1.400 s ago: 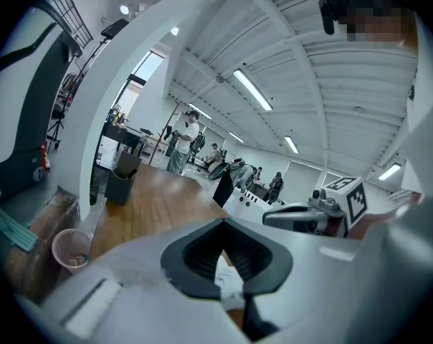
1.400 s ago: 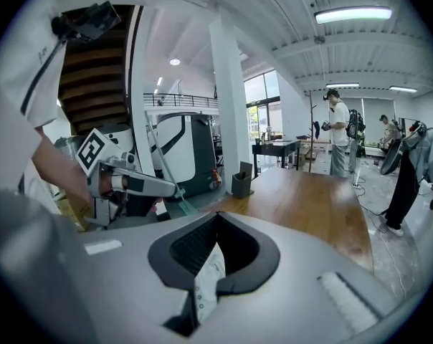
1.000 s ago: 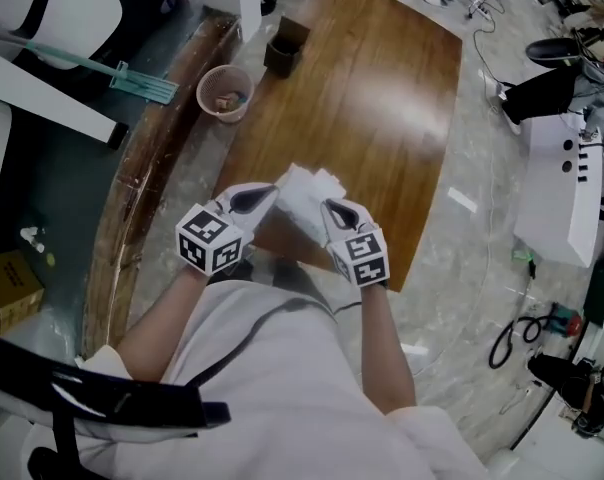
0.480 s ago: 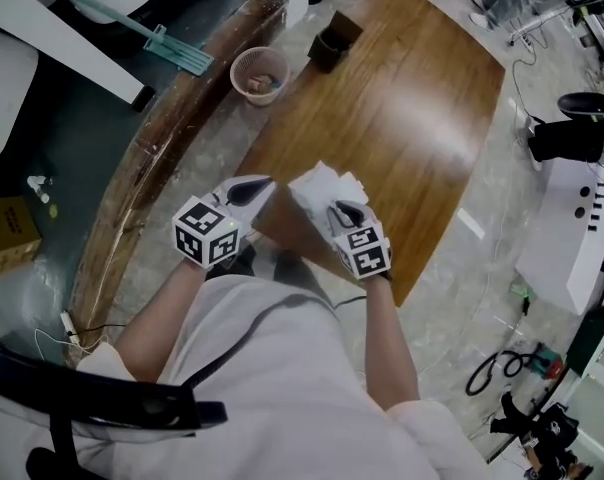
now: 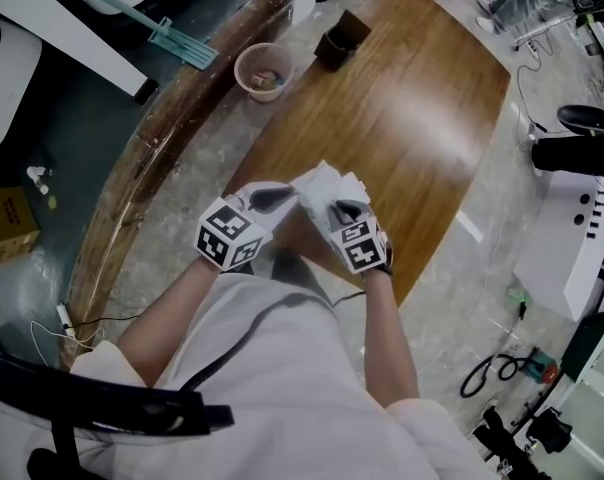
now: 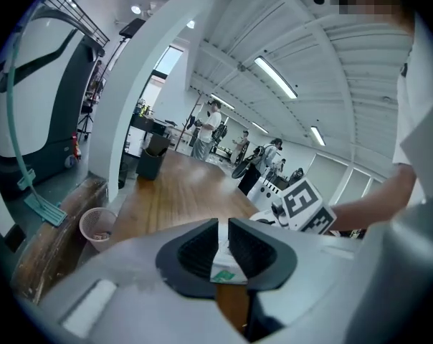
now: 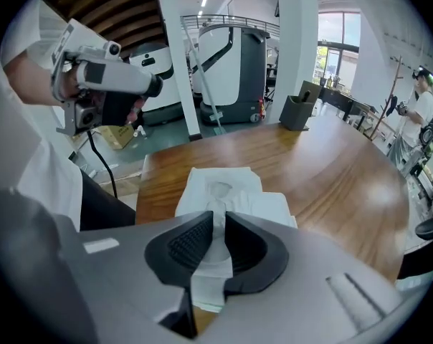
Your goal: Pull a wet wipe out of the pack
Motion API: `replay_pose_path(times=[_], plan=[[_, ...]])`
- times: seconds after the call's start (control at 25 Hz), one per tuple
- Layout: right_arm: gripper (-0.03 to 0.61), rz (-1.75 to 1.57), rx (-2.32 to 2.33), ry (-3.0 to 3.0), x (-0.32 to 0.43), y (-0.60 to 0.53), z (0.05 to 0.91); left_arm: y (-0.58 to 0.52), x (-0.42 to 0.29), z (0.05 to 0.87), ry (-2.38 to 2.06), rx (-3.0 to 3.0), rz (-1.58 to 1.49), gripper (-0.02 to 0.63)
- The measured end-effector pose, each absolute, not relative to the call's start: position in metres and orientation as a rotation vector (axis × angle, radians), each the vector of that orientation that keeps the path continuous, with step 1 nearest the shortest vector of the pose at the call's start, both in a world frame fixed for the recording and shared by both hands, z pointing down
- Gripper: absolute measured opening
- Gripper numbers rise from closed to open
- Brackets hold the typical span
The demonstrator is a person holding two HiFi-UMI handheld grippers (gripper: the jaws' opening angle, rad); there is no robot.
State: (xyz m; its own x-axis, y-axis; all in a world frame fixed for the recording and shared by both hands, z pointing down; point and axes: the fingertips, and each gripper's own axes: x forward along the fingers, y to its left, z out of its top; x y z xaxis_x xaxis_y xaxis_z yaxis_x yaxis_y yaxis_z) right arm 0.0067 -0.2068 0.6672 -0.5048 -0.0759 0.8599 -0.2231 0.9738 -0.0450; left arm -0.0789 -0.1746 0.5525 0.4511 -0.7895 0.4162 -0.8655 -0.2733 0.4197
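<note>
A white wipe pack [image 5: 322, 183] is held over the near edge of the brown wooden table [image 5: 402, 98], between both grippers. My left gripper [image 5: 282, 196] is at the pack's left edge. In the left gripper view my left gripper [image 6: 222, 253] is shut on a thin white edge with a green mark. My right gripper [image 5: 340, 208] is at the pack's near right side. In the right gripper view the pack [image 7: 224, 185] shows an oval opening. A strip of wet wipe [image 7: 218, 217] runs from it into my right gripper [image 7: 215, 242], which is shut on it.
A pink basket [image 5: 263, 71] stands on the floor left of the table. A dark bin [image 5: 340, 36] sits at the table's far left corner. A teal broom [image 5: 172, 40] lies farther left. White machines [image 5: 572, 228] and cables are on the right.
Half a second ago my left gripper stood apart from the pack; it has moved right and now meets the pack's left edge. The right gripper has stayed on the pack.
</note>
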Motion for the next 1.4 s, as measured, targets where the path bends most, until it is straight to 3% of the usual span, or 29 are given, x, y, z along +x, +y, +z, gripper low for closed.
replay_pose_path(times=[0.32,1.4], plan=[[0.035,0.18,0.178,-1.982,0.004,-0.208,0.676,-0.18,-0.042,0.558,-1.275,2.181,0.231,0.057],[0.009,0.332,0.44,-2.213,0.01,-0.216,0.627,-0.183,-0.069,0.551,-1.259,2.187,0.2,0.038]])
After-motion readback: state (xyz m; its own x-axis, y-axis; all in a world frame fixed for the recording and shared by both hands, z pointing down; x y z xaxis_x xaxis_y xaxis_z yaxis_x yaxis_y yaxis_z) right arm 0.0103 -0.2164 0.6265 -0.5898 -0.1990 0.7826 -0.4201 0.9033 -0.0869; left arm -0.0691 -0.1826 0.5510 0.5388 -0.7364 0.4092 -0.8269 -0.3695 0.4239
